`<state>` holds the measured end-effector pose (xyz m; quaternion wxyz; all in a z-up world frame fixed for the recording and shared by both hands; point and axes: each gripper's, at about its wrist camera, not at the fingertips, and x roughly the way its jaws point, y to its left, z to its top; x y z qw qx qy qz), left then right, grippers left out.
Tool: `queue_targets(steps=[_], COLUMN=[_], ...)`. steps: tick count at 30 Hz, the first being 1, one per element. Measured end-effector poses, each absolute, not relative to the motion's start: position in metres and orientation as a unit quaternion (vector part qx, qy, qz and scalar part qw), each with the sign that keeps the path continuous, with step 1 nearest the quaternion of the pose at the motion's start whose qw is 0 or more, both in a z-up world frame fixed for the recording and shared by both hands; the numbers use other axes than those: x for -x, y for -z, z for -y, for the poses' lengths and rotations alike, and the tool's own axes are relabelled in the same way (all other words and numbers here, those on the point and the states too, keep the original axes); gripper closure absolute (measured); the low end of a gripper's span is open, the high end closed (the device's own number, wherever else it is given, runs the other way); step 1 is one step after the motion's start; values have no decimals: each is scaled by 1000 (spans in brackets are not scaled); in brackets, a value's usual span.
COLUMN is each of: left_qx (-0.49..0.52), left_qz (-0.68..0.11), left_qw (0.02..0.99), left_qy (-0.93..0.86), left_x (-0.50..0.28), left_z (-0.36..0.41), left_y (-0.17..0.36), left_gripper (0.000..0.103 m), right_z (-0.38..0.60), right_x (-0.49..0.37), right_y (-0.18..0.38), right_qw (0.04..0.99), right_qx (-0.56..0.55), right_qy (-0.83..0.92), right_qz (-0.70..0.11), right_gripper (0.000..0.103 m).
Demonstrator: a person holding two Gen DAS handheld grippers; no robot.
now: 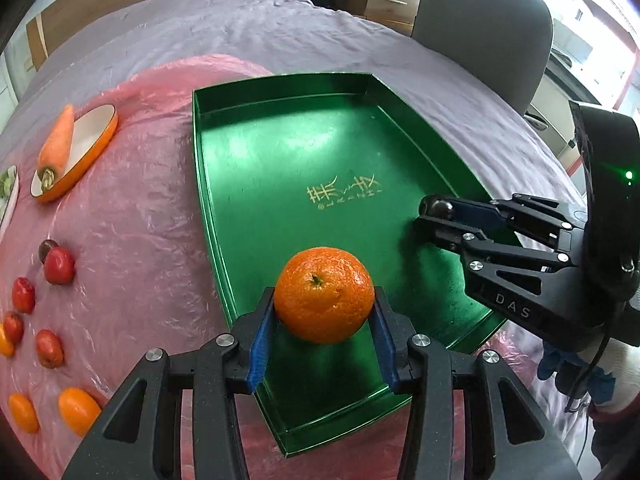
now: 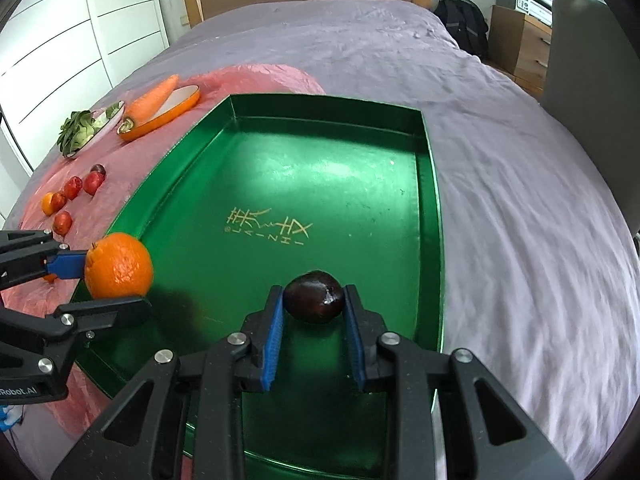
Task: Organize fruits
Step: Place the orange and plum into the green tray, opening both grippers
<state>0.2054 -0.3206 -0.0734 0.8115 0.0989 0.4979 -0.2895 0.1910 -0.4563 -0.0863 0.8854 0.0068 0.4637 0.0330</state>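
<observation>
My left gripper (image 1: pixel 325 307) is shut on an orange (image 1: pixel 324 294) and holds it over the near left part of the green tray (image 1: pixel 280 168). The orange also shows in the right wrist view (image 2: pixel 119 270). My right gripper (image 2: pixel 314 300) is shut on a dark plum (image 2: pixel 315 297) over the tray's near right part (image 2: pixel 320 184). In the left wrist view the right gripper (image 1: pixel 430 216) reaches in from the right with the plum (image 1: pixel 438 206). Several small red fruits (image 1: pixel 59 266) and small orange fruits (image 1: pixel 78 408) lie on the pink sheet left of the tray.
A carrot (image 1: pixel 58 142) lies on an orange-rimmed dish (image 1: pixel 86 156) at the far left, next to a plate of leafy greens (image 2: pixel 82 132). The pink plastic sheet (image 1: pixel 132 208) covers a purple bed (image 2: pixel 500 160). A grey chair (image 1: pixel 480 28) stands at the right.
</observation>
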Motion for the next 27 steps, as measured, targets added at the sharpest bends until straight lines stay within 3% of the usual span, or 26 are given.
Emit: queue_targets(steps=[3,4,5,6,19,21,27], left_qx=[-101,-102,-103,-101,-81,-82,-73], left_qz=[-498,-498,-498,-498,-465,-460,-441], left_qw=[810,810,810,810,841,847,869], left_qy=[292,292,292,292,266,253,214], left_x=[-203,-203,-203,-203,-175,-167,-143], left_z=[319,319,318,317,257,240,182], left_y=[74,74,73,72,26,20,0], left_gripper=[63,63,63,62,54,47,47], right_z=[454,453,453,452,431,422,383], right_x=[-189,-188,-188,-187,-159,-151,-124], right_y=[87,86,84,82,44,36,18], right_qw=[883,884,885,887,895,897,901], right_qx=[-1,2,4,6,24,26,46], right_qy=[-30,-26,-23,-20,-16,-21,-37], right_qz=[-468,-467,-465,-462,-445,-441,-431], right_gripper=[95,66,30,21,18,18,18])
